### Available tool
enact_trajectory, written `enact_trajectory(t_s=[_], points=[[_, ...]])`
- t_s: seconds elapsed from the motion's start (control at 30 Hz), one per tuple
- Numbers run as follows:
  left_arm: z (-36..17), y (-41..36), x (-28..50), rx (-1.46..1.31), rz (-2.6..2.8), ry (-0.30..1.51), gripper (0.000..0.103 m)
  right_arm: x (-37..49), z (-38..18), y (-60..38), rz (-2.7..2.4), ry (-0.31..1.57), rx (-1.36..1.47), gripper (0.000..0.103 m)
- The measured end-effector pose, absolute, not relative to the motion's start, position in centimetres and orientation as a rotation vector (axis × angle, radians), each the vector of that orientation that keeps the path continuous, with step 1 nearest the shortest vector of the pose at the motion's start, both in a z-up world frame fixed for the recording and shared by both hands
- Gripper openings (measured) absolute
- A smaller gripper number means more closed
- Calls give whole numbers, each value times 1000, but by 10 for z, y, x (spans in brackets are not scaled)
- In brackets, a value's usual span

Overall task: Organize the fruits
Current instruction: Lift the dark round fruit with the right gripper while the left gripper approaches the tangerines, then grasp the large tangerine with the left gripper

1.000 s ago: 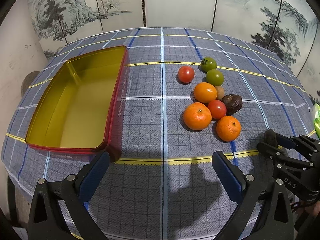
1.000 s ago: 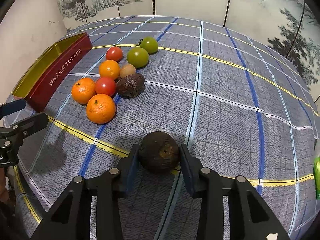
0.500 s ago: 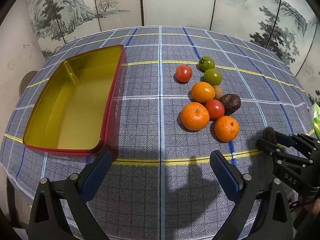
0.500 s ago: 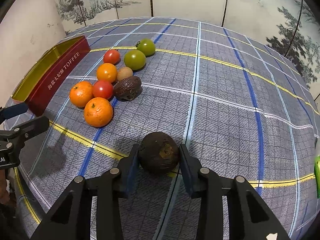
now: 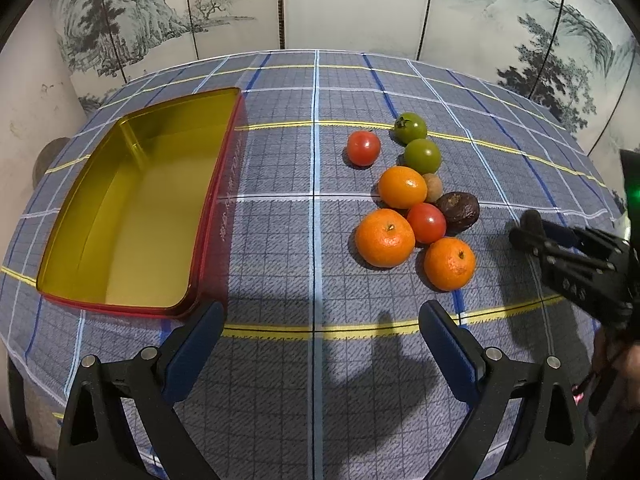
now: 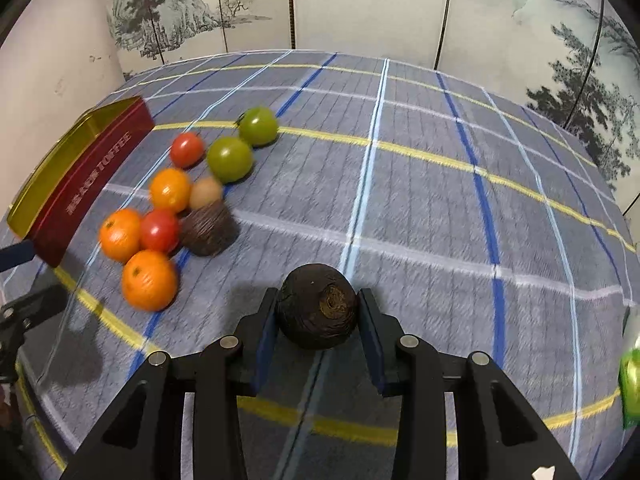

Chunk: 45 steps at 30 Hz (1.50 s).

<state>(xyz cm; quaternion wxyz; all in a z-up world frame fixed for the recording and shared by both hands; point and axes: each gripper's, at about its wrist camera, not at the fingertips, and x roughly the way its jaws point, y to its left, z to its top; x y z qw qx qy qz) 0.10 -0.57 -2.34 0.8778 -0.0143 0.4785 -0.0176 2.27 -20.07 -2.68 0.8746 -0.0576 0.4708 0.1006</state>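
Note:
My right gripper is shut on a dark wrinkled round fruit, held just above the cloth; in the left wrist view the right gripper comes in from the right edge. Left of it lies a cluster of fruit: three oranges, two red tomatoes, two green tomatoes, a small brown fruit and a second dark wrinkled fruit. A red tin with a gold inside stands empty at the left. My left gripper hangs open over bare cloth near the front.
A blue-grey checked cloth covers the round table. A painted folding screen stands behind it. Something green shows at the right edge of the right wrist view. A person's hand holds the right gripper.
My right gripper, still shut on the dark fruit, has moved further over the table toward the fruit cluster. The left gripper has stayed where it was, open.

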Motion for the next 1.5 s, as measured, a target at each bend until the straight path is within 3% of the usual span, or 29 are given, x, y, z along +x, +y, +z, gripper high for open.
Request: enact_trajectory(t_s=[1.0, 1.3, 1.5], points=[[-37, -26, 57, -39, -166, 1052, 67, 68, -36, -224, 166, 910, -95, 36], [-45, -31, 65, -60, -215, 1082, 44, 67, -36, -224, 166, 910, -95, 36], [-44, -31, 61, -61, -218, 1075, 42, 67, -36, -224, 165, 910, -96, 36]])
